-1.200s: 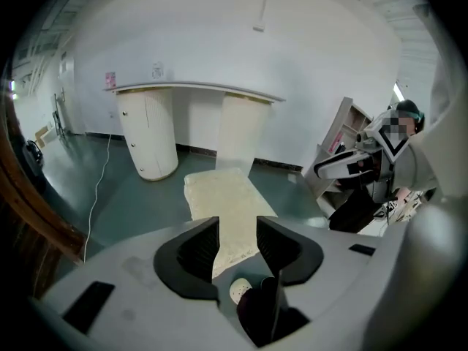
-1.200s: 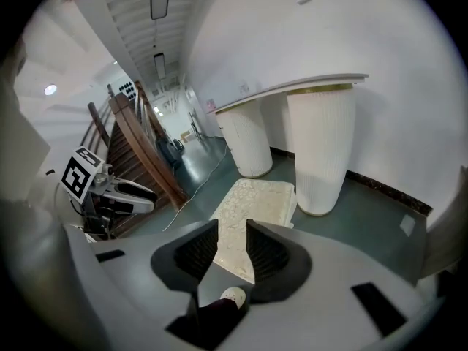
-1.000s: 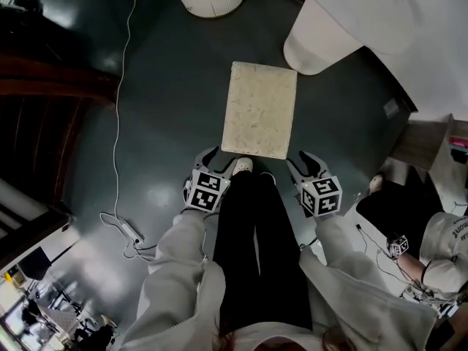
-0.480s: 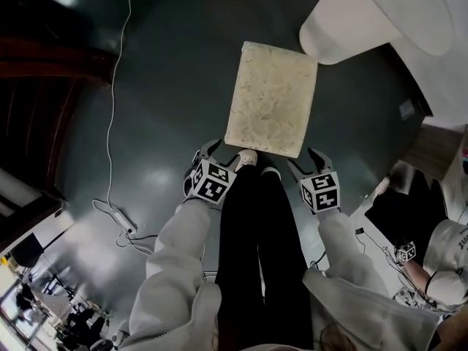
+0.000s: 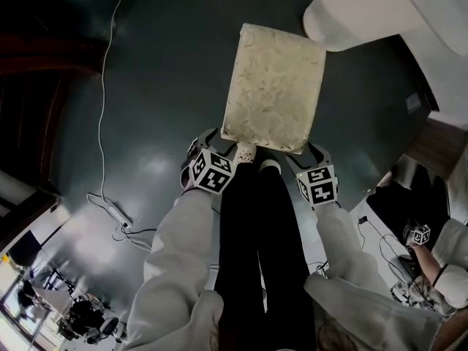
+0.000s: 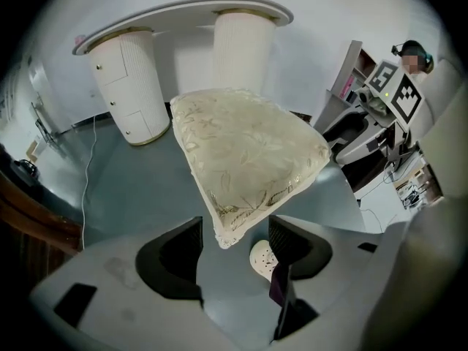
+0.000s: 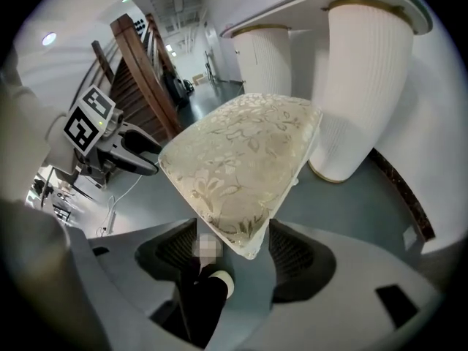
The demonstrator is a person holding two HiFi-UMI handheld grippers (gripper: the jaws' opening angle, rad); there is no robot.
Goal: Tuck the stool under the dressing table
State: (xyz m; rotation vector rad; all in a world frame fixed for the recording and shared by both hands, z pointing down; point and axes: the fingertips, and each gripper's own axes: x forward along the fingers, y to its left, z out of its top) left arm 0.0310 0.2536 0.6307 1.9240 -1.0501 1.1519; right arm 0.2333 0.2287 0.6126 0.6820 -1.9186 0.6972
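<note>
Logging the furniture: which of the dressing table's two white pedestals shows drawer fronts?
The left pedestal in the left gripper view: its front is split into drawer panels. The right pedestal, behind the stool, shows only vertical ribbing.

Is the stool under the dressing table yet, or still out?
Still out. The stool stands on open floor short of the dressing table; all of it shows, none beneath the tabletop.

cream cushioned stool (image 5: 273, 88) near dressing table (image 6: 183, 28)
</note>
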